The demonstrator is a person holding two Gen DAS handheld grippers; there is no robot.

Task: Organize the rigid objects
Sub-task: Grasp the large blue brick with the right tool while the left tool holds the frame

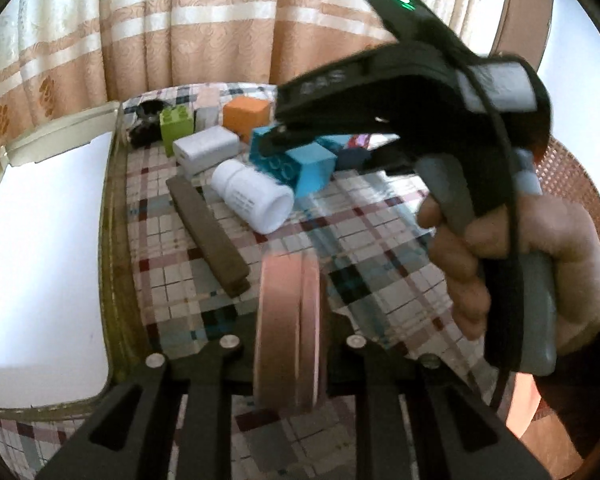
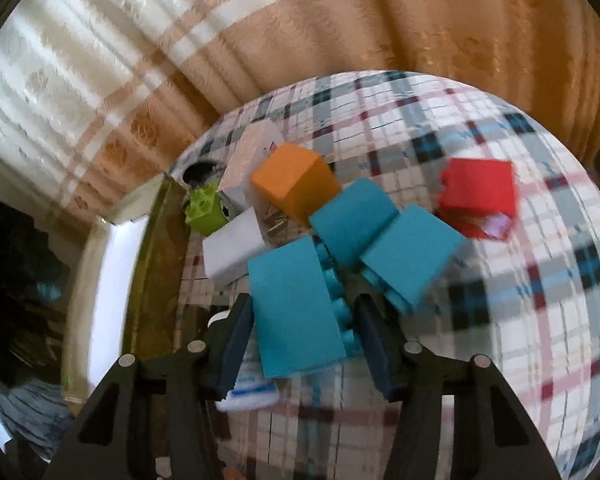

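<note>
My right gripper (image 2: 302, 304) has a teal toy block (image 2: 292, 312) between its blue pads, which touch both sides of it; the studs face the right pad. In the left wrist view a hand holds that gripper (image 1: 274, 136) over the teal blocks (image 1: 312, 168). Two more teal blocks (image 2: 352, 220) (image 2: 412, 252) lie just beyond, with an orange block (image 2: 296, 184), a red block (image 2: 480, 188), a green block (image 2: 204, 212) and a white box (image 2: 232, 248) around them. My left gripper (image 1: 291, 264) hovers over the plaid tablecloth, its pink pads together and holding nothing.
A white bottle (image 1: 252, 196) lies on its side beside a flat brown bar (image 1: 208, 232). A dark round object (image 1: 146, 114) sits at the back corner. The table edge (image 1: 114, 240) runs along the left, with a white surface (image 1: 40, 260) past it. Curtains hang behind.
</note>
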